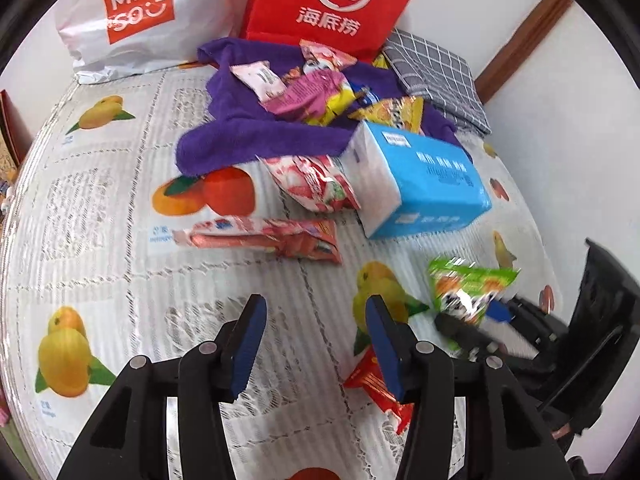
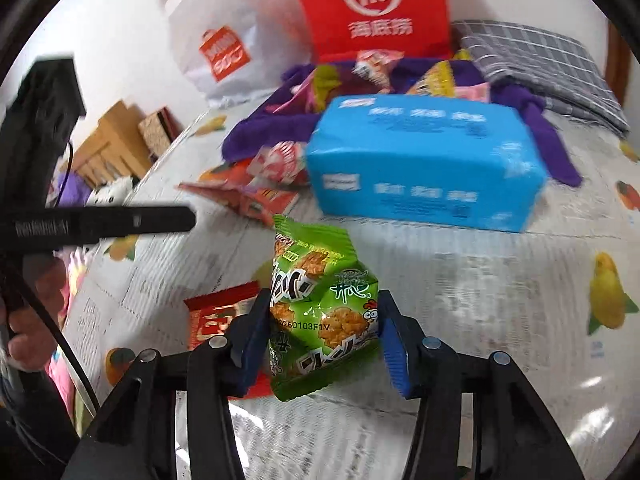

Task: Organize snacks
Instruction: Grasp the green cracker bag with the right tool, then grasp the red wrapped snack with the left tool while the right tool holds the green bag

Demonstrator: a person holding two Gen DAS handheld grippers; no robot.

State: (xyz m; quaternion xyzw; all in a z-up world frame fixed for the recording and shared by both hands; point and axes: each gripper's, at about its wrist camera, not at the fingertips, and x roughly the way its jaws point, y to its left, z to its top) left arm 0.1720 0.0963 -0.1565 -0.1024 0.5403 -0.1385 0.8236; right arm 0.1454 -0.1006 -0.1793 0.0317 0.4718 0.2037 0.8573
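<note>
Green, crinkled, one snack packet (image 2: 320,312) sits clamped in the right gripper (image 2: 324,344) (cartoon chicken printed on it). One small red packet (image 1: 376,388) lies under the left gripper (image 1: 316,344), whose jaws stand apart, empty.

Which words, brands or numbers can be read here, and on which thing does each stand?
"MINISO": white plastic bag.
"Hi" and "海底捞": red bag.
"0260103F1V": green snack packet.
Blue tissue pack: print too blurred.
Other snack wrappers: unreadable.
</note>
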